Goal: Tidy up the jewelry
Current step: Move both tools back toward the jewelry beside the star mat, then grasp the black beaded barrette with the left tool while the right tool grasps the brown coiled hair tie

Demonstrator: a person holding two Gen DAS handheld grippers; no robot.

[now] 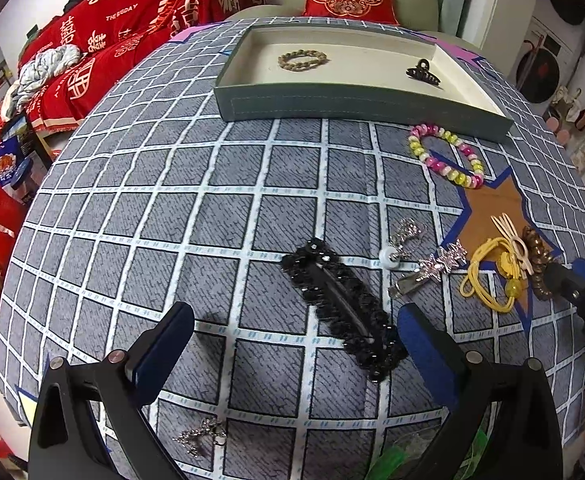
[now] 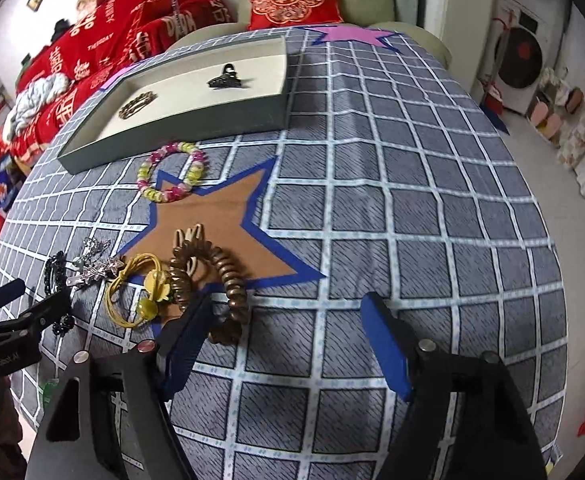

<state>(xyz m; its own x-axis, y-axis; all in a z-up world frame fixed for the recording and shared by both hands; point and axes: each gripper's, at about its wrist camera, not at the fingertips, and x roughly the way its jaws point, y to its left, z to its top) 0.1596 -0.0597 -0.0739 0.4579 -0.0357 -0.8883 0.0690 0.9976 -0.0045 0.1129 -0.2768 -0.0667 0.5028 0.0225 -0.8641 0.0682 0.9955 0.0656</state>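
Two pieces are already lying in the tray (image 1: 356,100) far ahead of the left gripper (image 1: 296,344): a braided bracelet (image 1: 303,60) and a dark claw clip (image 1: 423,73). Its jaws are standing released, straddling the black beaded barrette (image 1: 344,308).

Right view: right gripper (image 2: 288,336) is gaping, gripping nothing, its left finger touching the brown coil hair tie (image 2: 212,276). Several items are waiting, including the pink-yellow bead bracelet (image 2: 172,172) farther ahead.

Glossy bead bracelet (image 1: 448,154) on matt checked cloth (image 1: 172,220).
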